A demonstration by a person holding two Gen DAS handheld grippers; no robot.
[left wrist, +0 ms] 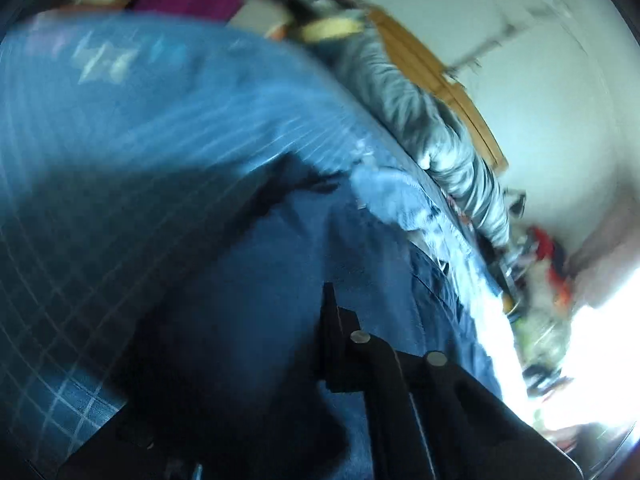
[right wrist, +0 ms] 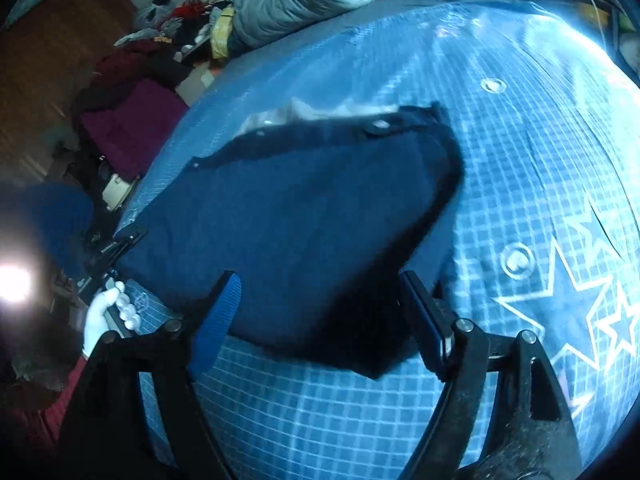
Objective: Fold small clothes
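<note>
Now the navy garment (right wrist: 296, 216) lies part-folded on the blue checked bed sheet (right wrist: 520, 160), soft and floppy, best pinched at a hem corner. Right tongs (right wrist: 320, 300) gape apart at six o'clock; left tongs (right wrist: 128, 240) clamp its nine o'clock corner.

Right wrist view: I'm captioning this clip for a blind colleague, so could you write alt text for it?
A navy garment lies on a blue checked sheet with white stars, the open right gripper at its near edge. At the left, a white-gloved hand holds the left gripper at the garment's corner.
</note>
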